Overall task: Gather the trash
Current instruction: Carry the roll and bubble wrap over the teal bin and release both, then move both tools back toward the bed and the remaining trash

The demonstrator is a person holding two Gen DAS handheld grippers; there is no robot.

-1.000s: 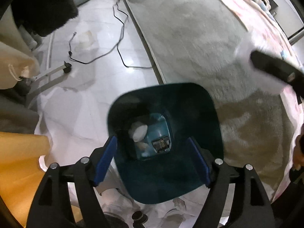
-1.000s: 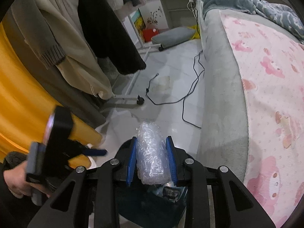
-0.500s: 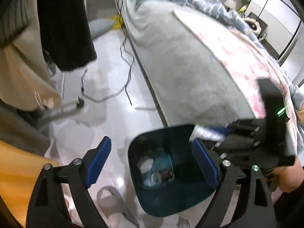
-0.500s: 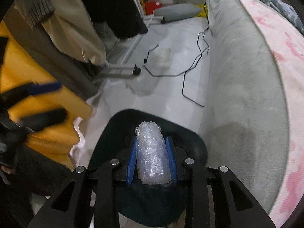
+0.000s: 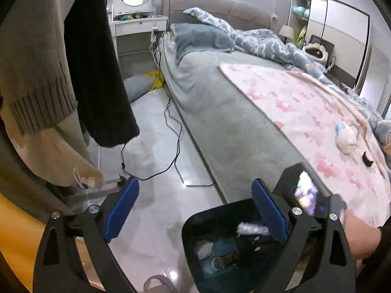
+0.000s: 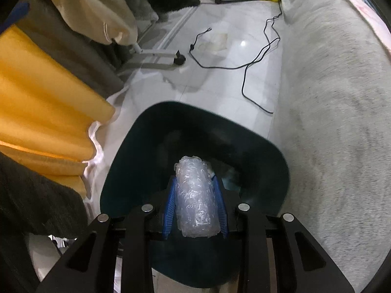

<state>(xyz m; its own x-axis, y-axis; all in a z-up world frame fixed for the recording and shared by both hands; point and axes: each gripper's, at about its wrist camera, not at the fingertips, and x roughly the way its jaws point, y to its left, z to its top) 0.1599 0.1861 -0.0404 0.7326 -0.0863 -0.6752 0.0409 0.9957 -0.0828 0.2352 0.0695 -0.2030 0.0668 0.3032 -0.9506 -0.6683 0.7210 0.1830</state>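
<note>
A dark teal bin (image 6: 259,146) stands on the pale floor beside the bed. My right gripper (image 6: 194,179) points steeply down over its mouth, shut on a roll of clear bubble wrap (image 6: 195,202). In the left wrist view the bin (image 5: 193,224) sits low and right, and the bubble wrap (image 5: 249,229) shows inside its rim. Crumpled white paper (image 5: 204,251) and a small dark item lie at the bottom. My left gripper (image 5: 194,183) is above and left of the bin. Its jaws are opening, with nothing between them. A hand (image 5: 359,234) holds the right tool.
A bed with a grey cover (image 5: 232,127) and a pink blanket (image 5: 317,112) runs along the right. Black cables (image 5: 176,156) trail across the floor. Hanging clothes (image 5: 97,73) and yellow fabric (image 6: 44,92) crowd the left, over a wheeled rack foot (image 6: 156,56). A slipper (image 5: 156,283) lies near the bin.
My left gripper has risen and tilted up away from the bin, and its jaws have spread wider. My right gripper has sunk with the bubble wrap down to the bin's mouth.
</note>
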